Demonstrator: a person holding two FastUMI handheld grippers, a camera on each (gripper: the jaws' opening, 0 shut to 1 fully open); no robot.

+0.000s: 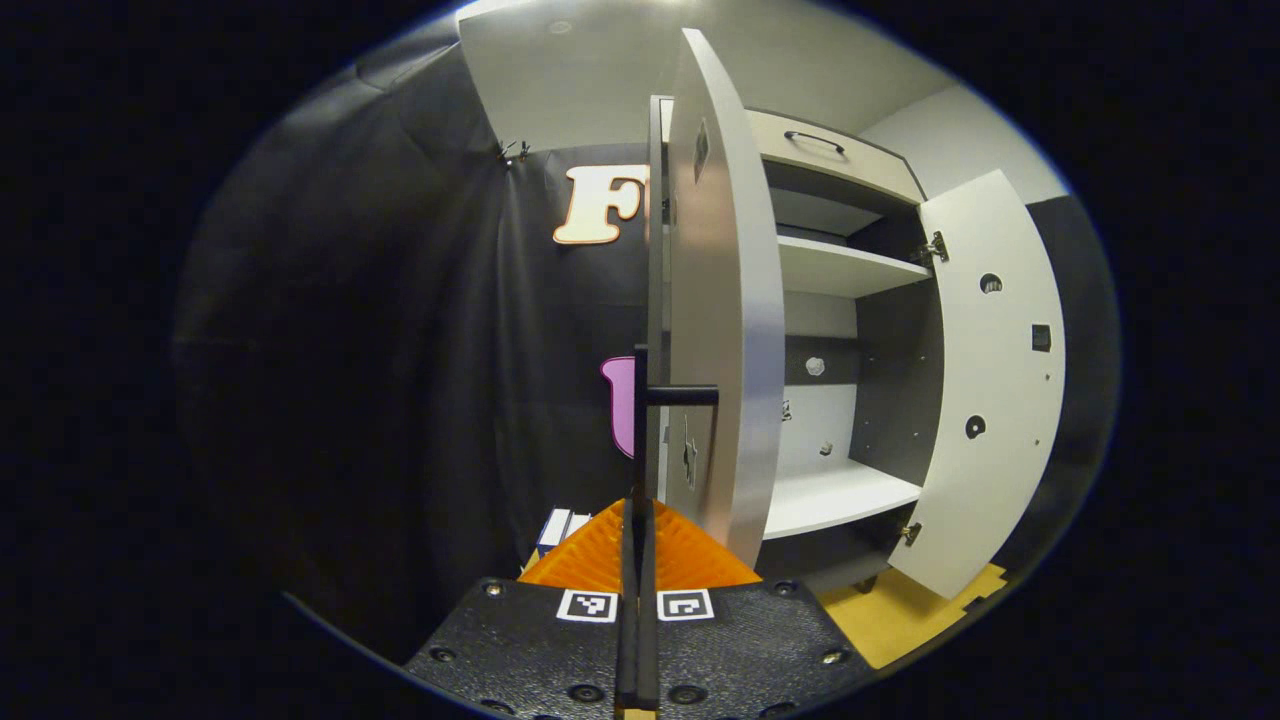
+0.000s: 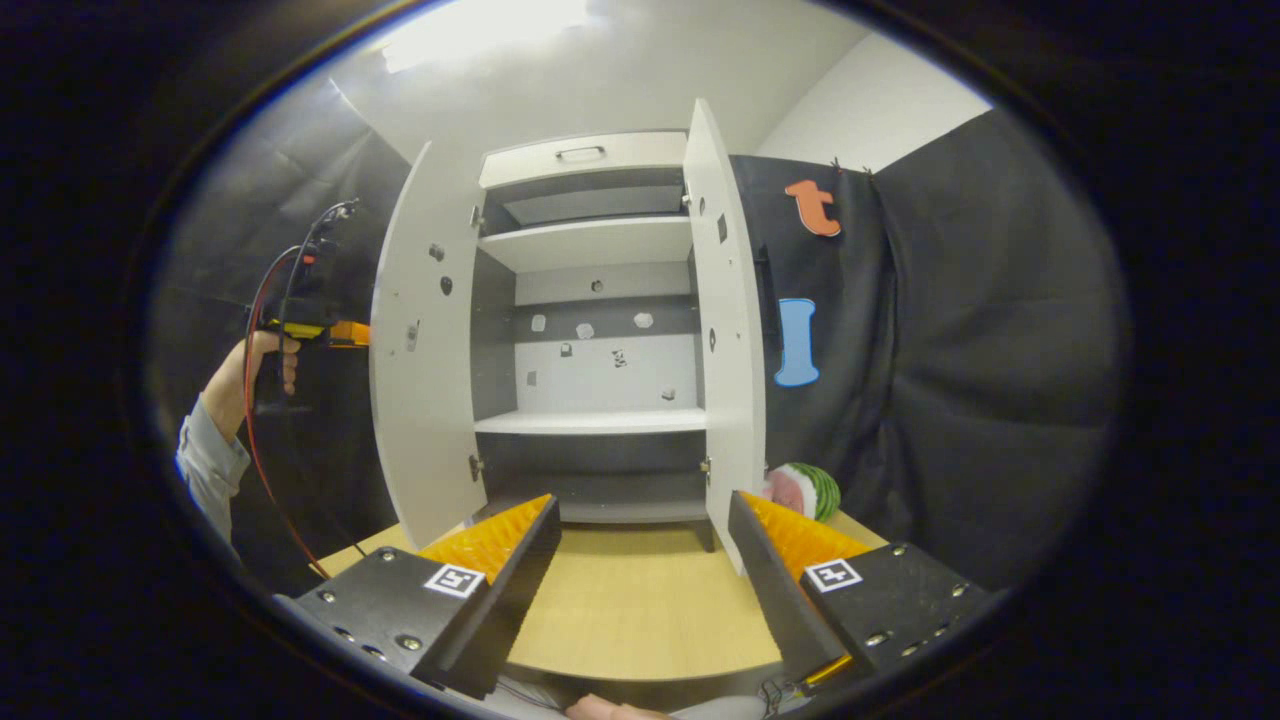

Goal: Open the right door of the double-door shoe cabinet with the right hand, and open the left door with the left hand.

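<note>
— Black cloth wall (image 2: 980, 330) hangs behind; where's the shoe cabinet (image 2: 590, 330)?
— Centred on the tan floor (image 2: 630, 600), both doors wide.
— Left side?
— Left gripper (image 1: 636, 520), fingers closed together, in line with the left door (image 1: 725, 330) handle (image 1: 665, 395); grip unclear.
— Right?
— Right door (image 2: 728, 330) edge-on; right gripper (image 2: 640, 520) gapes open, holding nothing, with bare floor ahead.
</note>
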